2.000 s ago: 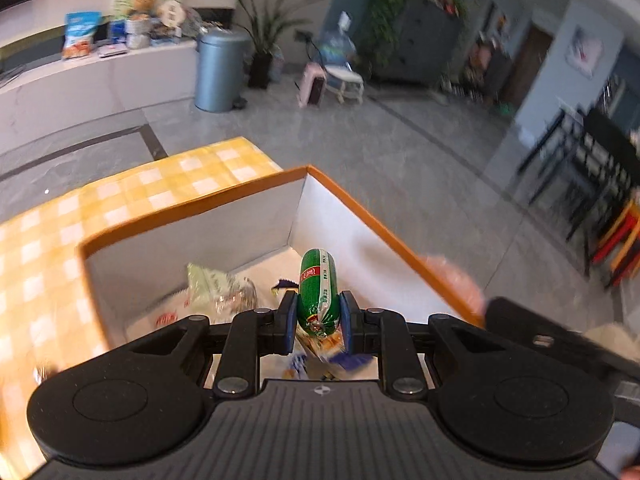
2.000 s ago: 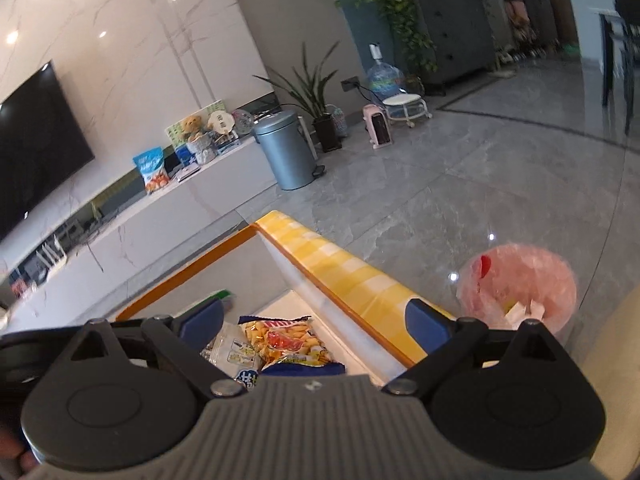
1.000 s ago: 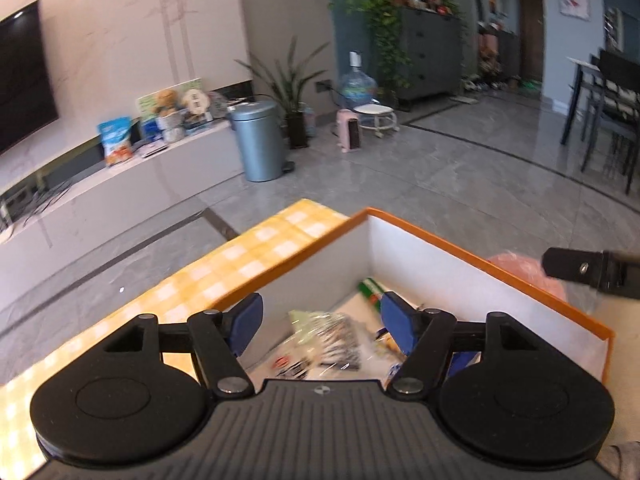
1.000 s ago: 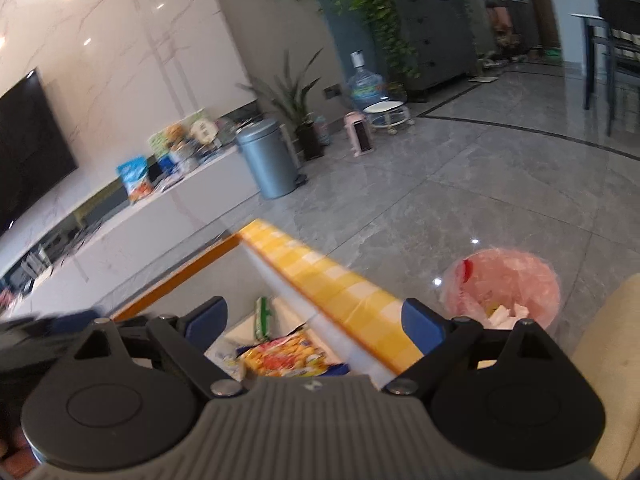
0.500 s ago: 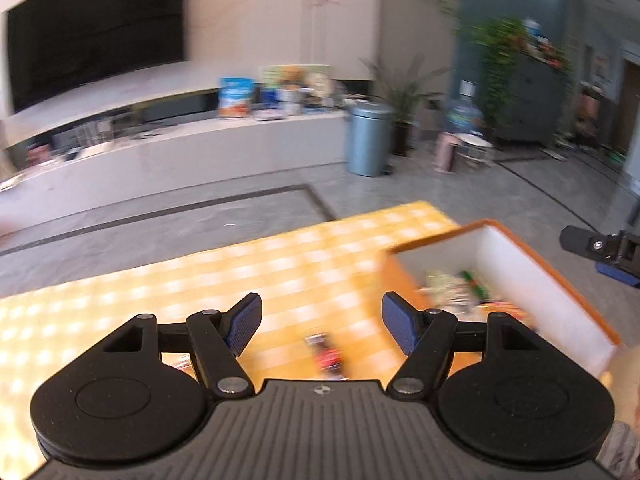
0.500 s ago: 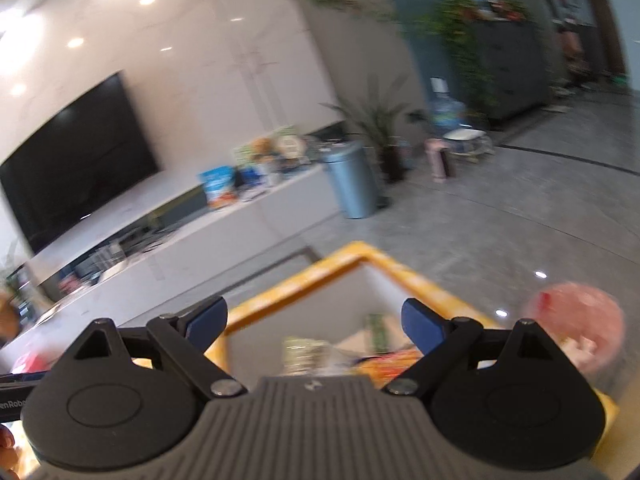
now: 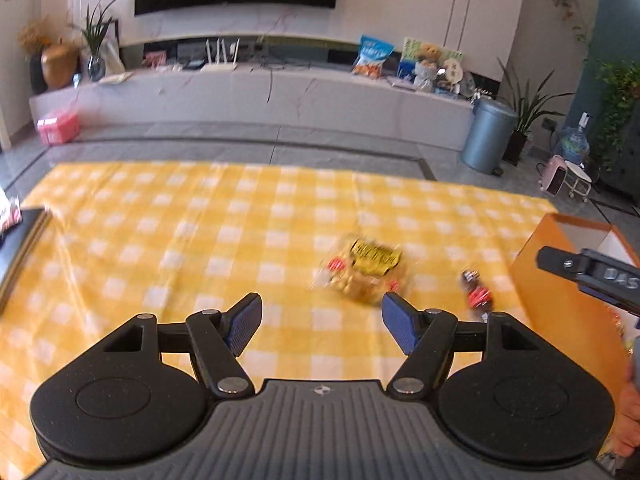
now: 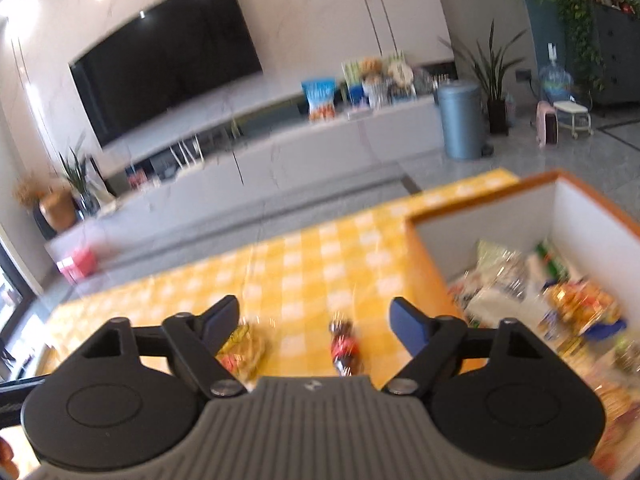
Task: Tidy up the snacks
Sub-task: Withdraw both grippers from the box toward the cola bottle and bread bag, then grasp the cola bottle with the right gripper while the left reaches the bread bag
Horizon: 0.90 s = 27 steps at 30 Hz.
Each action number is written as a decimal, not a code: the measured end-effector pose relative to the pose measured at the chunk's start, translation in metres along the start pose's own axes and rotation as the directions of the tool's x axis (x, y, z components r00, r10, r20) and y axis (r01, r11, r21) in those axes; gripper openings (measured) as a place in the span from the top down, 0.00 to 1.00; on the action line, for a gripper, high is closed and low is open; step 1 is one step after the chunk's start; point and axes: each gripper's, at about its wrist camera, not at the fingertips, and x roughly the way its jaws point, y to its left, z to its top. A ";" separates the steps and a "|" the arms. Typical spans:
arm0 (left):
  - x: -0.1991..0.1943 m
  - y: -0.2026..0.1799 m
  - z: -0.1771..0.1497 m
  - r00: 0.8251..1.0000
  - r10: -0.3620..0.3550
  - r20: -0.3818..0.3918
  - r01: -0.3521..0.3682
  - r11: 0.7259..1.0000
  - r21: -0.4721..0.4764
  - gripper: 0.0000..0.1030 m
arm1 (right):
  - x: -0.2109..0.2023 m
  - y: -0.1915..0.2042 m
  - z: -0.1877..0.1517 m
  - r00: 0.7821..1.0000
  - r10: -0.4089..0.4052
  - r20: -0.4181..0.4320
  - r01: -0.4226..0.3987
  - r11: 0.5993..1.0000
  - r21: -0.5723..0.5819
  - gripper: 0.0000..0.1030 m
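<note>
Reach step: I'm lining both empty, spread hand-held grippers, left and right, on yellow packet and red candy; next, close and box them.

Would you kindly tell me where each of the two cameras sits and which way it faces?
Left wrist: on the left gripper, looking across the yellow checked cloth towards the TV wall; its open fingers show, and the right gripper's tip at right.
Right wrist: on the right gripper, open, facing the orange box of snacks.
Shared: yellow snack bag, red-black packet, box, blue bin.
</note>
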 end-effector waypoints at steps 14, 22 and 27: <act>0.034 0.021 -0.029 0.994 0.006 -0.111 -0.004 1.000 0.017 0.21 | 0.103 -0.008 -0.041 0.973 -0.168 -0.156 0.155 0.984 -0.092 0.35; 0.042 0.004 -0.030 0.992 0.017 -0.121 -0.009 0.997 0.072 0.21 | 0.119 -0.015 -0.048 0.971 -0.176 -0.164 0.158 0.981 -0.115 0.47; 0.049 -0.016 -0.027 0.989 0.011 -0.149 0.005 0.994 0.108 0.21 | 0.120 -0.013 -0.047 0.968 -0.196 -0.155 0.171 0.972 -0.159 0.71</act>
